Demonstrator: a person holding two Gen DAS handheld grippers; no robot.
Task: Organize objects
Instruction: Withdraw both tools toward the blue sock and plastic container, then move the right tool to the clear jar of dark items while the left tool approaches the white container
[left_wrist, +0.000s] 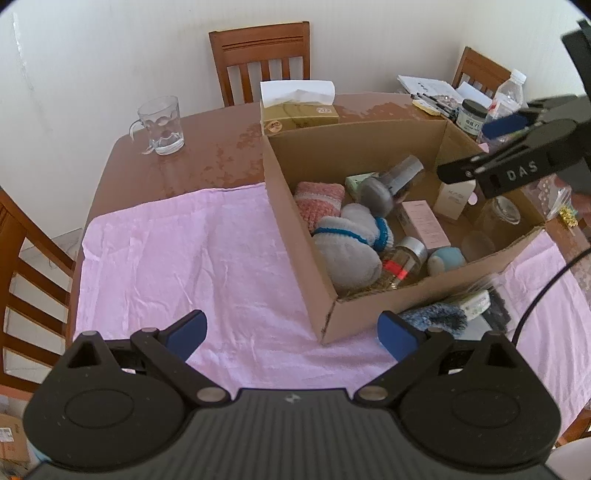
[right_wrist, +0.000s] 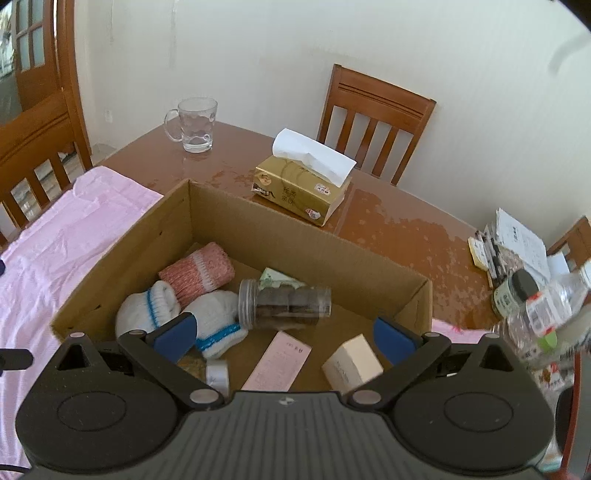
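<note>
An open cardboard box (left_wrist: 424, 295) (right_wrist: 258, 236) sits on a pink cloth (left_wrist: 184, 258). Inside lie a pink knitted roll (right_wrist: 197, 271), white socks with blue bands (right_wrist: 210, 314), a clear jar (right_wrist: 284, 302) on its side, a pink carton (right_wrist: 277, 363), a cream carton (right_wrist: 352, 363) and a silver-lidded jar (left_wrist: 404, 258). My left gripper (left_wrist: 291, 334) is open above the cloth, just before the box's near corner. My right gripper (right_wrist: 284, 338) (left_wrist: 472, 147) hovers open over the box with nothing between its fingers. A blue fuzzy sock (left_wrist: 436, 317) lies outside the box's front wall.
On the brown table (right_wrist: 388, 229) stand a glass mug (left_wrist: 160, 125) and a gold tissue box (right_wrist: 303, 192) behind the box. Papers, pens, a dark-lidded jar (right_wrist: 515, 291) and a plastic bottle (right_wrist: 543, 306) crowd the right end. Wooden chairs (left_wrist: 258, 59) surround the table.
</note>
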